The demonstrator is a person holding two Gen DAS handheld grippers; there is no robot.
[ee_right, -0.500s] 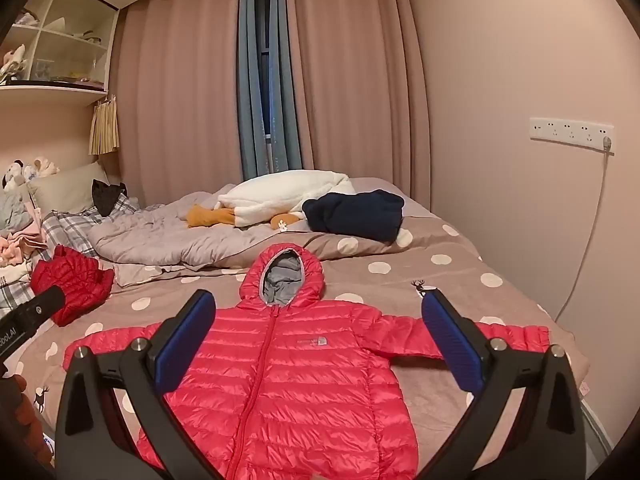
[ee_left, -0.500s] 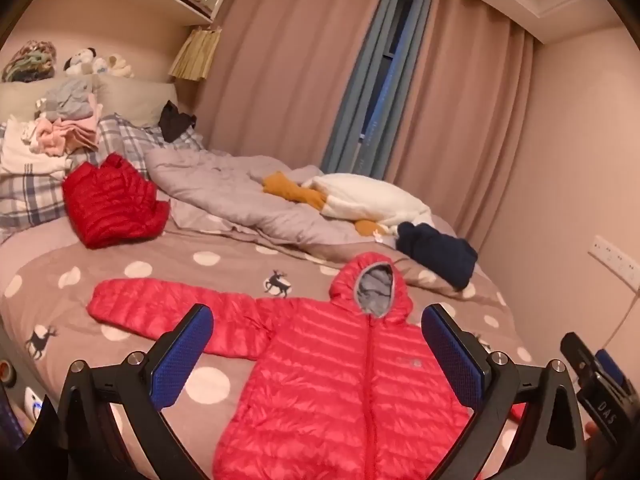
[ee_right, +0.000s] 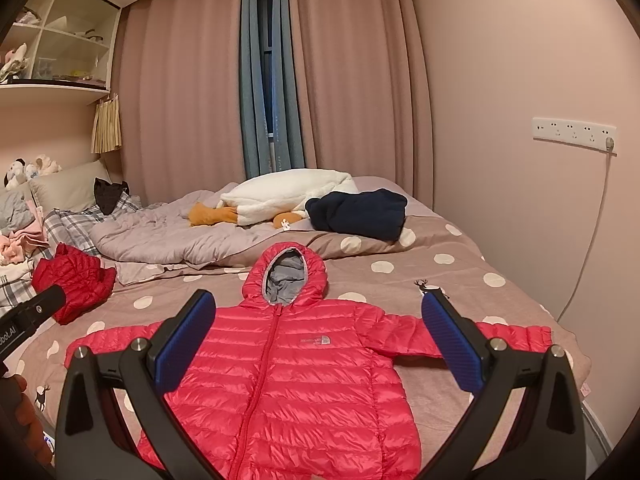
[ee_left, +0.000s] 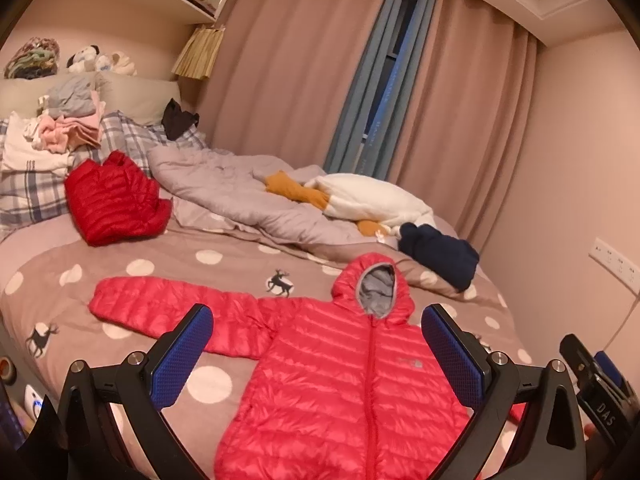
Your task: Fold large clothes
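A red hooded puffer jacket (ee_left: 340,376) lies flat and face up on the bed, zipped, sleeves spread out to both sides, hood pointing away; it also shows in the right wrist view (ee_right: 296,368). My left gripper (ee_left: 318,356) is open and empty, held above the jacket's left sleeve and chest. My right gripper (ee_right: 318,344) is open and empty, held above the jacket's chest and right sleeve. Neither gripper touches the jacket.
The polka-dot bed cover (ee_left: 224,258) carries a folded red jacket (ee_left: 112,200), a crumpled grey duvet (ee_left: 240,196), a white and orange plush (ee_left: 372,200) and a navy garment (ee_left: 440,256). A clothes pile (ee_left: 68,128) sits on plaid pillows. A wall (ee_right: 520,200) with a socket strip is on the right.
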